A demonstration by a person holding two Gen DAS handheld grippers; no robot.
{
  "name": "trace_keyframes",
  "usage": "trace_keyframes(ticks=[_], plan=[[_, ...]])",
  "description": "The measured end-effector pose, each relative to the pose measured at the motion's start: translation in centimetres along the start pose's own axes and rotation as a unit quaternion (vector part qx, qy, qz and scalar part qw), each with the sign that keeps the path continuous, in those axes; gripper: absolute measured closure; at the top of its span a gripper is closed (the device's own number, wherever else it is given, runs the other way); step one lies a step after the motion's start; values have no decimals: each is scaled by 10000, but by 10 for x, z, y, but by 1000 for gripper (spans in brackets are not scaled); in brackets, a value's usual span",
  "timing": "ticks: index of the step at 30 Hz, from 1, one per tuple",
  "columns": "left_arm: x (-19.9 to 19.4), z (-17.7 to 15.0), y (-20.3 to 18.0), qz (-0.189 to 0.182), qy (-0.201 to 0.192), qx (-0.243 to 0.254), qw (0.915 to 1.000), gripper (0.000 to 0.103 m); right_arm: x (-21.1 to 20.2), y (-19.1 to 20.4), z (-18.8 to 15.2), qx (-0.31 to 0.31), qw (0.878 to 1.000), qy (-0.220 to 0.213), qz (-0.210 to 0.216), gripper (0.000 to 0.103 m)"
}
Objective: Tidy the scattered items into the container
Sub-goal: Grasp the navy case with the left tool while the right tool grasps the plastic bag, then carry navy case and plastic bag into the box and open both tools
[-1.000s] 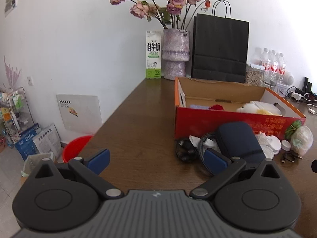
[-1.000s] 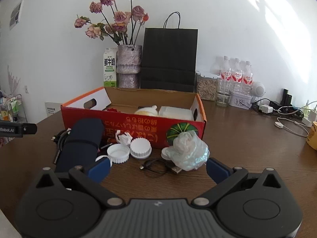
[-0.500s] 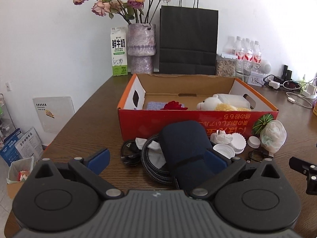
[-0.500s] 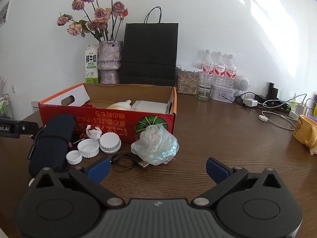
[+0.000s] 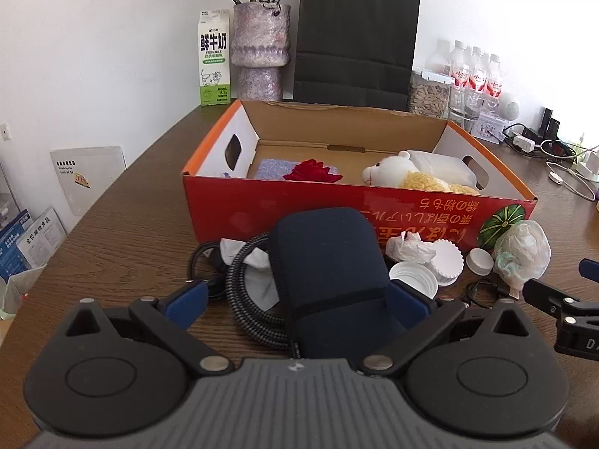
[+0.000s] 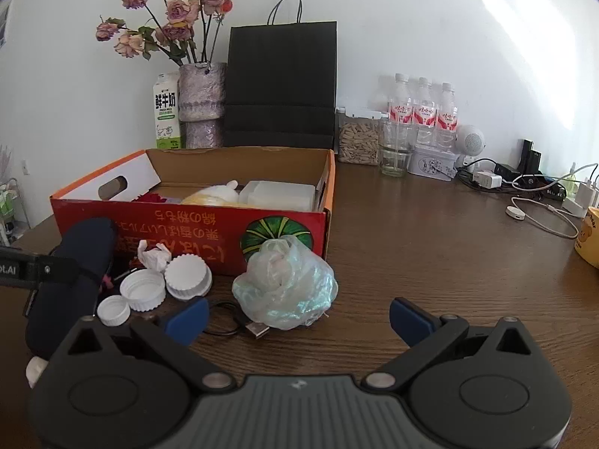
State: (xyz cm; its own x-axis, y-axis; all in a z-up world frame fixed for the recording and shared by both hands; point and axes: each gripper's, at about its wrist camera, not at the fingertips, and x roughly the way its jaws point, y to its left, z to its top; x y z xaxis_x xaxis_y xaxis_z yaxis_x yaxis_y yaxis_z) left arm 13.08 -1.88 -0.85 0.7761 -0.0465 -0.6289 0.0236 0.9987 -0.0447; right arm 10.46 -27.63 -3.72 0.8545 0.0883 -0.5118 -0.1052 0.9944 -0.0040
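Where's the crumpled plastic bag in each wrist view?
Left wrist: the plastic bag sits at the far right, by the box's right front corner.
Right wrist: the same bag lies centre frame, just ahead of the open hand-held gripper.
Shared landmark: the watermelon print on the red box.

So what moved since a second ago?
The left gripper swung right and closed in on the dark blue pouch, which now sits between its open fingers, not gripped. The right gripper turned right, still open. The red box, white caps and plastic bag stayed put.
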Motion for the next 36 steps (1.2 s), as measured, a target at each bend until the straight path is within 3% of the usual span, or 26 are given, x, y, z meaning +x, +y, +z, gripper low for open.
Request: trace_keyframes(ticks=[11, 15, 16, 18, 19, 20, 22, 36], plan=[[25, 6, -11, 144, 148, -145, 9997, 0, 37, -14, 16, 414, 9988, 231, 73, 0], [27, 7, -14, 222, 108, -75, 9997, 0, 43, -13, 16, 433, 9985, 307, 132, 6], [28, 6, -14, 237, 96, -53, 9997, 0, 44, -13, 16, 427, 9985, 315, 136, 11], [26, 5, -15, 101, 62, -11, 9999, 17, 44, -11, 15, 395, 9986, 318, 162, 25], [27, 5, -14, -63, 122, -80, 9999, 26, 42, -11, 14, 376, 9987, 296, 189, 48], [26, 5, -13, -74, 115, -108, 9998, 28, 41, -10, 14, 376, 9987, 269, 207, 55], [22, 4, -15, -63, 19, 4, 10000, 31, 35, -9, 13, 381, 9989, 147, 246, 59], [-14, 7, -6, -252, -406, -76, 9988, 37, -1, -3, 17, 422, 9981, -286, 339, 59]])
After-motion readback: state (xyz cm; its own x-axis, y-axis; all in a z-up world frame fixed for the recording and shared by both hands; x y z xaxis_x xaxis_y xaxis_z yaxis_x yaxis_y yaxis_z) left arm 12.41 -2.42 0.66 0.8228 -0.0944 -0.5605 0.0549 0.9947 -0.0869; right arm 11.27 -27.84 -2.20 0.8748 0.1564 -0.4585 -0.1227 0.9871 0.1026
